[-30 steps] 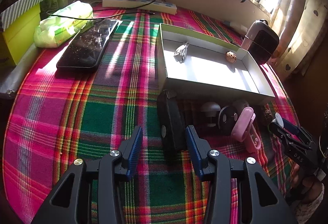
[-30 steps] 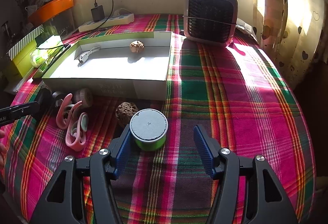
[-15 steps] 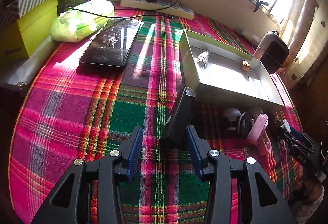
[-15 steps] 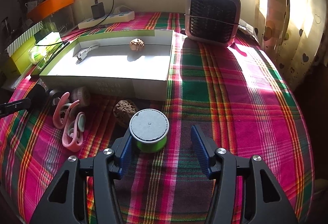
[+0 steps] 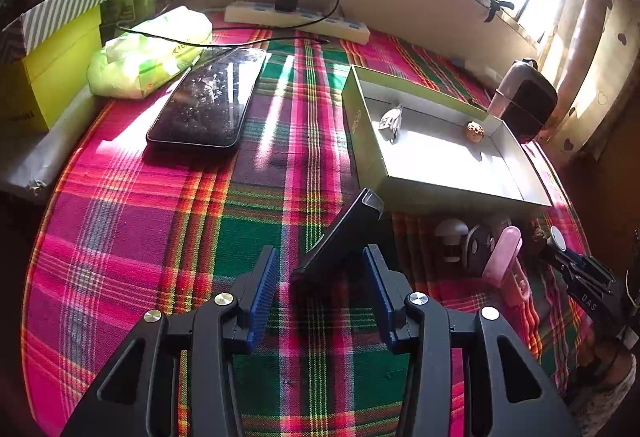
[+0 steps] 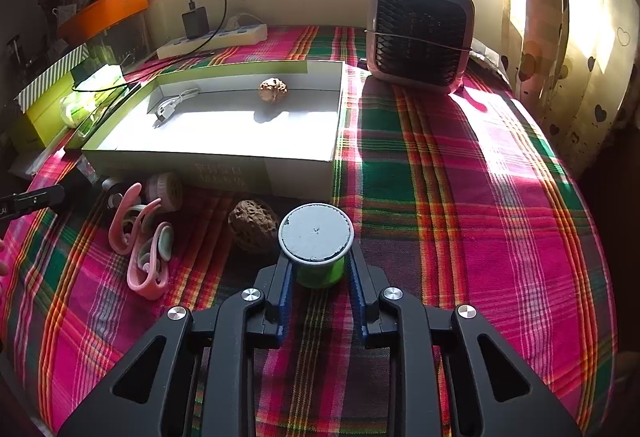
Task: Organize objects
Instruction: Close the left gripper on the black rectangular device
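In the left wrist view my left gripper (image 5: 320, 257) is shut on a black flat case (image 5: 344, 233), which tilts up off the plaid cloth toward the white box (image 5: 440, 189). In the right wrist view my right gripper (image 6: 320, 265) has its jaws closing on a small green jar with a grey lid (image 6: 316, 233), and the pads touch its sides. Beside the jar lie a walnut (image 6: 253, 225) and pink ear-hook pieces (image 6: 148, 261). Inside the box (image 6: 216, 169) rest another walnut (image 6: 273, 90) and a white cable (image 6: 172, 105).
A dark phone (image 5: 208, 97), a green wipes pack (image 5: 148, 53) and a power strip (image 5: 296, 21) lie at the back left. A small fan unit (image 6: 420, 33) stands behind the box on the right. Open plaid cloth stretches to the right of the jar.
The right jaws have drawn in from wide apart until they meet the green jar. The black case, flat on the cloth before, now tilts up between the left fingers.
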`<action>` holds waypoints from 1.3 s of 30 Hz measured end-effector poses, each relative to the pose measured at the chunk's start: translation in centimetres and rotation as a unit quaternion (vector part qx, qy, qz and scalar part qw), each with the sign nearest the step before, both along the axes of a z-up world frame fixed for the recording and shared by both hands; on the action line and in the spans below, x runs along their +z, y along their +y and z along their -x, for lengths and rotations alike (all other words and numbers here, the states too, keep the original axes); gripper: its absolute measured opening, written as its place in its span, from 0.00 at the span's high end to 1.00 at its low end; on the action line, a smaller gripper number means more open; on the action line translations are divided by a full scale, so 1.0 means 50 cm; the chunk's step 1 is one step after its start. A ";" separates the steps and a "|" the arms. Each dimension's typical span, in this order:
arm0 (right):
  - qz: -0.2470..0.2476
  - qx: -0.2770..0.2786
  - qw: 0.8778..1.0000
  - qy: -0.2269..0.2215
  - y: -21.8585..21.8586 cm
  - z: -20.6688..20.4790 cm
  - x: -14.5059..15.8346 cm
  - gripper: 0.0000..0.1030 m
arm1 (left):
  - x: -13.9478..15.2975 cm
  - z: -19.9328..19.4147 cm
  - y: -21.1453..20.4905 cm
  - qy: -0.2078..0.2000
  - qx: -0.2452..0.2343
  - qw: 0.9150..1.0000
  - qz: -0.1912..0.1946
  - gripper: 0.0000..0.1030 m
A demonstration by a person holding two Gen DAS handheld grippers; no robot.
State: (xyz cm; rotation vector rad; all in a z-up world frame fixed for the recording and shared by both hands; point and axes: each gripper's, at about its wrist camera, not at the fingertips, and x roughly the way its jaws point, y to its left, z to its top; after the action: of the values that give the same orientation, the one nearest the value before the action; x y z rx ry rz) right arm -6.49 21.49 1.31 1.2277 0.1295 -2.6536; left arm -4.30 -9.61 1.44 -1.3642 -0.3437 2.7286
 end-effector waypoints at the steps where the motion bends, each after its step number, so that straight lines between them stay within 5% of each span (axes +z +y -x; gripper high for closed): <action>1: 0.000 0.001 1.000 0.000 -0.001 0.000 0.000 0.78 | 0.001 0.003 0.005 0.002 -0.006 1.000 0.004 0.59; 5: -0.002 0.003 1.000 0.001 -0.003 0.001 0.000 0.81 | 0.005 0.013 0.023 0.008 -0.026 0.999 0.035 0.59; 22: -0.002 0.002 1.000 0.002 -0.001 0.003 0.001 0.82 | -0.013 0.047 0.034 -0.002 -0.038 0.998 0.058 0.60; 28: -0.002 0.003 1.000 0.001 -0.001 0.004 0.001 0.82 | -0.013 0.049 0.035 0.000 -0.033 0.998 0.058 0.72; 39: -0.002 0.003 1.000 0.001 0.000 0.004 0.002 0.82 | -0.012 0.049 0.034 0.003 -0.030 0.998 0.058 0.76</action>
State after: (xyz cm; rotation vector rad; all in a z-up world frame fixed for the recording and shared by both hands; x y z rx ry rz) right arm -6.68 21.48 1.39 1.2231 0.1372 -2.6514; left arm -6.77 -7.92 0.82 -1.3699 -0.1439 2.7418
